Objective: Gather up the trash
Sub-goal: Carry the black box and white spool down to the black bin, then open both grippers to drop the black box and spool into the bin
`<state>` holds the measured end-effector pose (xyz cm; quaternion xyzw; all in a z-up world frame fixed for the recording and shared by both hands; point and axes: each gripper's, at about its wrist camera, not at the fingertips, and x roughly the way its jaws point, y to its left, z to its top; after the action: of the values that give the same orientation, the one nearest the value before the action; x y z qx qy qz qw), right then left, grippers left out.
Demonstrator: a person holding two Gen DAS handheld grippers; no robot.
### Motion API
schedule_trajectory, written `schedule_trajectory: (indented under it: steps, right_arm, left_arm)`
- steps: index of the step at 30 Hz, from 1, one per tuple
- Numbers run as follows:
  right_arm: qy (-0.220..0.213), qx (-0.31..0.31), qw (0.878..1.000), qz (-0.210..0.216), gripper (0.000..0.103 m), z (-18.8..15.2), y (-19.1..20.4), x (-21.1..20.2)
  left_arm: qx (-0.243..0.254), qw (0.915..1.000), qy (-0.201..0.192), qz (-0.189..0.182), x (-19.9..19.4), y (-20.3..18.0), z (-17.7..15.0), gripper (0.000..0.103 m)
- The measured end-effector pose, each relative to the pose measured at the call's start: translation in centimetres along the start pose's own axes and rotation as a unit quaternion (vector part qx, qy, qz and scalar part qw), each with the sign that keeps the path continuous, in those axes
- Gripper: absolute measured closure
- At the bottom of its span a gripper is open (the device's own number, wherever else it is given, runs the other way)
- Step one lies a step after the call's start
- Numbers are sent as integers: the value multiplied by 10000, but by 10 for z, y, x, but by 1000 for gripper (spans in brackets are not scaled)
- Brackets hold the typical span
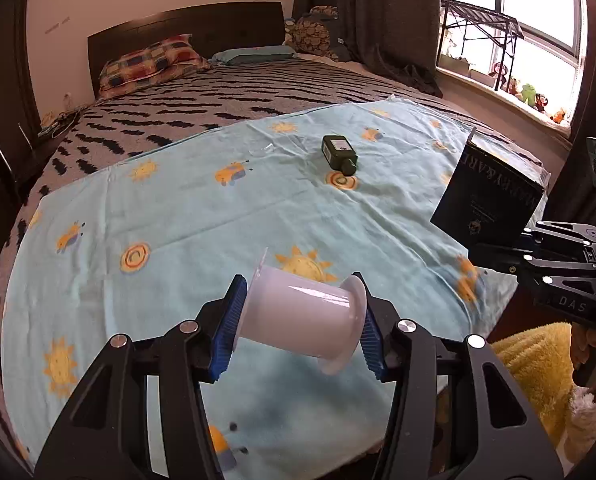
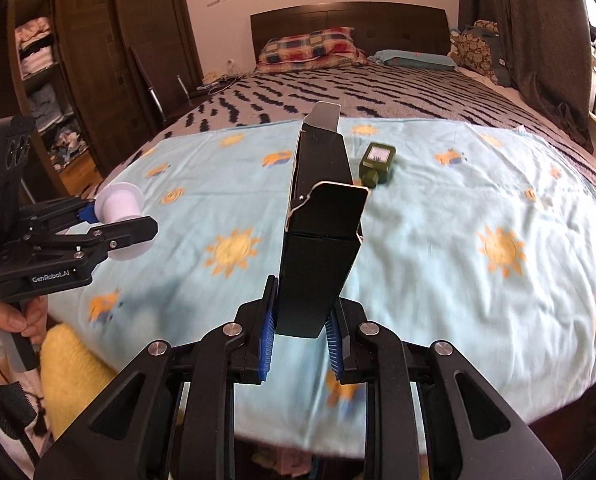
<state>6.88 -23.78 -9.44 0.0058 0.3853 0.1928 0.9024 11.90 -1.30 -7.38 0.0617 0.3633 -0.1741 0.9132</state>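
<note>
White spool (image 1: 304, 316) clamped in left hand-held gripper (image 1: 298, 326), black box (image 2: 318, 236) pinched in right hand-held gripper (image 2: 300, 340)

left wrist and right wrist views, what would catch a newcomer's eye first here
The left hand-held gripper is shut on a white spool held above the pale blue sun-print sheet. The right hand-held gripper clamps a tall black carton with its top flap open. Between them, farther up the sheet, a dark green bottle lies on its side.
</note>
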Motion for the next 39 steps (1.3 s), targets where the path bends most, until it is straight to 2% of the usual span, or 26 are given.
schedule_trajectory:
  steps: [6,12,20,24,29,35,39]
  right_arm:
    - [174,-21,9998,84,80,-53,13,-34]
    - [601,221,9975,314,80,-107,13,-40]
    - [1419,528,9873,480,80,-172,21,-20]
    - [1894,732,9784,388,80,-198,18,6]
    - [2165,934,9713,309,80,-216,12,36]
    - [2091,915,9736,26,78,-216,10,54]
    - [1974,1091,9742,-9,75,-211,5,57]
  left_arm:
    - [-93,9999,29,-122,-28,-26,-50,54]
    - [-233,9991,233,-260,-38,-48,-103,54]
    - [-585,9904,1112,-572,-2,-63,-181,54]
    - [-492,9864,1425,-654,22,-70,-204,54]
    - [-549,9776,1846,-847,54,-73,-221,54]
    - [-565,9735,2005,-939,77,-75,-225,53]
    - [-592,9714,2111,-908,87,-76,-229,51]
